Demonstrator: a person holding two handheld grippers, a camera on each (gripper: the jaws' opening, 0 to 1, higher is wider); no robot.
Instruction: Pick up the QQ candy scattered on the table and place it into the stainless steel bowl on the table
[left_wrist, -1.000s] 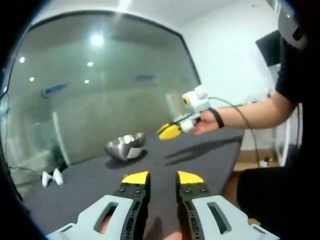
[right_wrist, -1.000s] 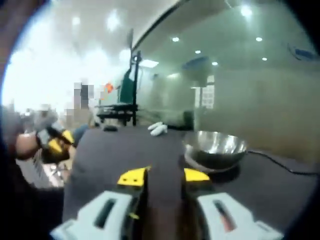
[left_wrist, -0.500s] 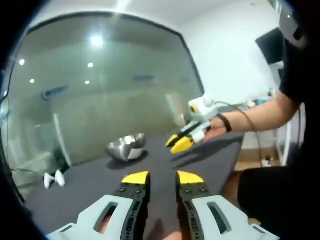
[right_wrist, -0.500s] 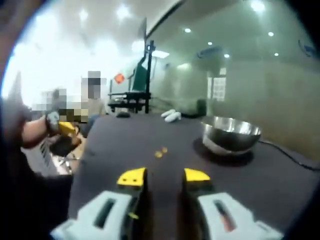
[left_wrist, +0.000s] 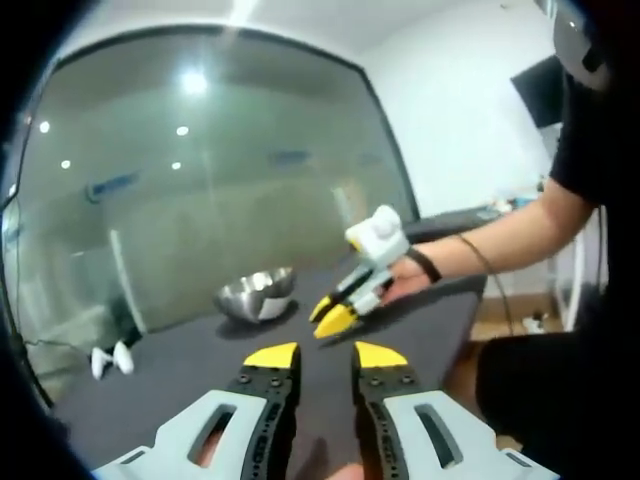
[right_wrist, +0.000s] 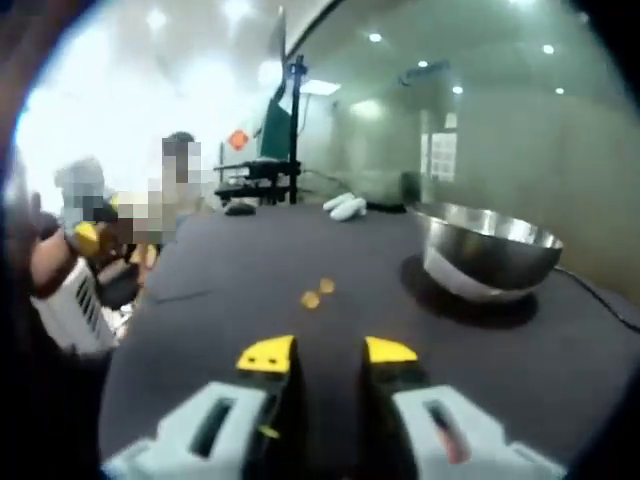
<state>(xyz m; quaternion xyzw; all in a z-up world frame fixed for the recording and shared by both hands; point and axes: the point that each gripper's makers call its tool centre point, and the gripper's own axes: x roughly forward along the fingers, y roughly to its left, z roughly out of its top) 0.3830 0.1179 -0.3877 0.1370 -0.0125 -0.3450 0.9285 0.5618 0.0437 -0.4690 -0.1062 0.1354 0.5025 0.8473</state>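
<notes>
Two small orange QQ candies lie close together on the dark table, a short way ahead of my right gripper. Its yellow-tipped jaws stand open with nothing between them. The stainless steel bowl sits on the table to the right of the candies. In the left gripper view the bowl is farther off, and my left gripper hangs open and empty above the table. The right gripper reaches in from the right, held by a hand, tips pointing down at the table.
A pair of white objects lies at the far end of the table, seen too in the left gripper view. A thin cable runs behind the bowl. A glass wall stands behind the table. The person's arm stretches across the table.
The right gripper has come down and toward the bowl side of the table. In its view the two candies have appeared and the bowl looks larger. The left gripper has stayed put.
</notes>
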